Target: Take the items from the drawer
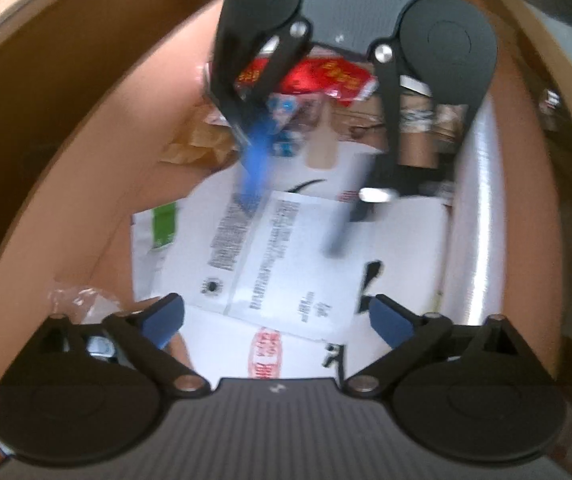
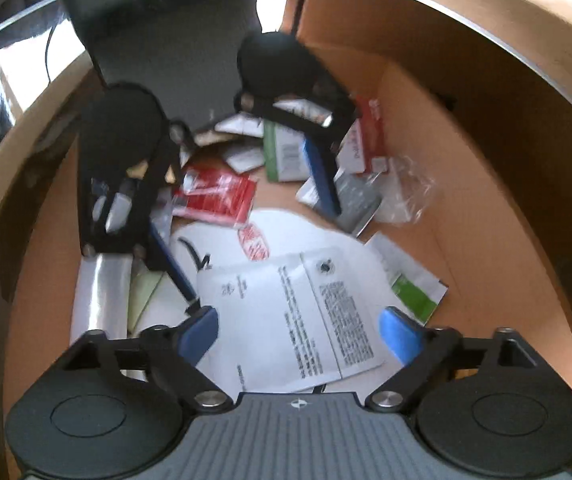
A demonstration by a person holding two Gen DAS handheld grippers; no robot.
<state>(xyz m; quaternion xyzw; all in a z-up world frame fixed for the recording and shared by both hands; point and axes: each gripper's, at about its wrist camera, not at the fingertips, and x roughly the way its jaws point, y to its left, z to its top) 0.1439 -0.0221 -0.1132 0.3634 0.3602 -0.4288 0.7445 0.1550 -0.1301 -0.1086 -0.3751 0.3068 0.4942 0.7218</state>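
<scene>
Left wrist view shows both the left gripper [image 1: 274, 320] and right gripper [image 1: 297, 220] spread wide and empty over the printed sheet [image 1: 286, 256] in the drawer [image 1: 86, 184], so at 12 o'clock they risk colliding or creasing paper.

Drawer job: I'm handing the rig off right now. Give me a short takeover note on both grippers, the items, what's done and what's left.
Left gripper: open, empty, above the printed sheet.
Right gripper: open, empty, facing the left one across the same sheet; both are inside the drawer.
Items: the sheet lies on top of white papers in the middle. A red packet, green-and-white box, clear plastic wrap and a shiny roll lie around them.
Done: drawer is open; neither gripper holds anything.
Left: everything appears still to be taken out. The sheet looks the likeliest first pick, though the frames are blurred.
</scene>
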